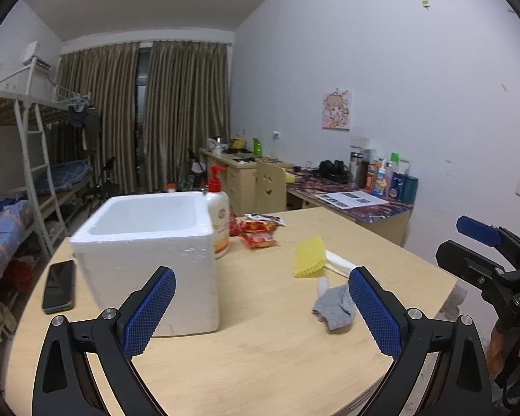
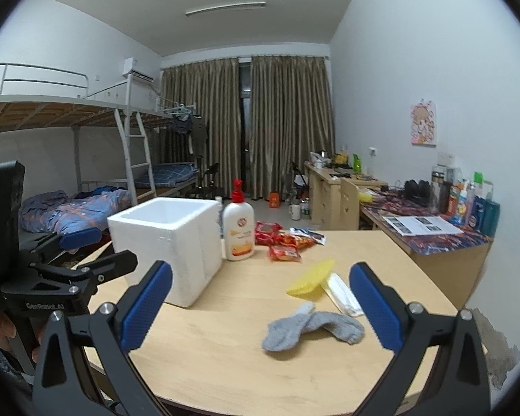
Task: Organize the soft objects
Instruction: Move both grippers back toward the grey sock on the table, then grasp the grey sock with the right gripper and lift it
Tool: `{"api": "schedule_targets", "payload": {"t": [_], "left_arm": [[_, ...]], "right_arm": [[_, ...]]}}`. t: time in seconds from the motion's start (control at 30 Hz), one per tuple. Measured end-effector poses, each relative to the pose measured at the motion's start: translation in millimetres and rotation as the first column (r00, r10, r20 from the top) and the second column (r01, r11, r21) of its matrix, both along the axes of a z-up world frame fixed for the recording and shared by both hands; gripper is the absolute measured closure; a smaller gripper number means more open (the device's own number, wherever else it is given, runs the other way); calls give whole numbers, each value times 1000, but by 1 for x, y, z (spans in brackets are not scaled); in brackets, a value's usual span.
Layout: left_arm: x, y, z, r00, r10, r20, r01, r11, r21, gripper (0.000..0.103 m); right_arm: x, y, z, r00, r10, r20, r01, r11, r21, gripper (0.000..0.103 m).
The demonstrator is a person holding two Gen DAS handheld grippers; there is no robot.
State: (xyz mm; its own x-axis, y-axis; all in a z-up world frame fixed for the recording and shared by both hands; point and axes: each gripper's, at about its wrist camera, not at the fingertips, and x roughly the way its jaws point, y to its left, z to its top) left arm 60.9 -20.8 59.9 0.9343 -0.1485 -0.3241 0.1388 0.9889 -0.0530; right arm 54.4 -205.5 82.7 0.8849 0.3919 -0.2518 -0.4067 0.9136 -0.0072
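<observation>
**Tongs spread wide, sock lying ahead of the right pair**

Both tongs are hovering above the bench [image 2: 225,346], released, pads well apart, gripping nothing. Largest first: the white foam box [image 1: 145,260] is sitting open-topped on the bench's left half, dead ahead of the left tongs [image 1: 261,306] and near them. Right of it, the grey sock [image 2: 312,329] is lying flat and crumpled, apart from the box, its long axis running roughly left to right across the right wrist view. It is sitting ahead of the right tongs [image 2: 261,306], just right of centre between the pads. From the left tongs it is lying off to the right, partly hidden behind the right pad. Judgement: right hand is the nearer one; a short reach forward and down should be straddling the sock across its narrow width. Yellow cloth [image 2: 310,277] is resting just beyond the sock, near but apart.
</observation>
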Motion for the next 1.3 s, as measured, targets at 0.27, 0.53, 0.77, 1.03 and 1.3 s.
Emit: {"api": "schedule_targets", "payload": {"t": [0.27,0.53,0.77,1.03,1.3], "left_arm": [[32,-21,-19,997,-57,-58,58,998,17,3],[62,-39,-35,990,-92,-107,94,995,15,3],[84,-42,-48,986,-95,-139,100,995,31,3],[112,-34,-65,974,-112,-198,119,993,24,3],[135,-32,-79,963,-127,-238,134,991,12,3]], "right_arm": [[18,-18,-15,997,-48,-56,47,999,-15,0],[42,-34,-35,988,-75,-133,69,997,-45,0],[69,-33,-55,974,-58,-218,45,997,-67,0],[103,-24,-76,952,-23,-304,-6,995,-95,0],[132,-18,-94,927,-1,-375,-46,992,-116,5]]}}
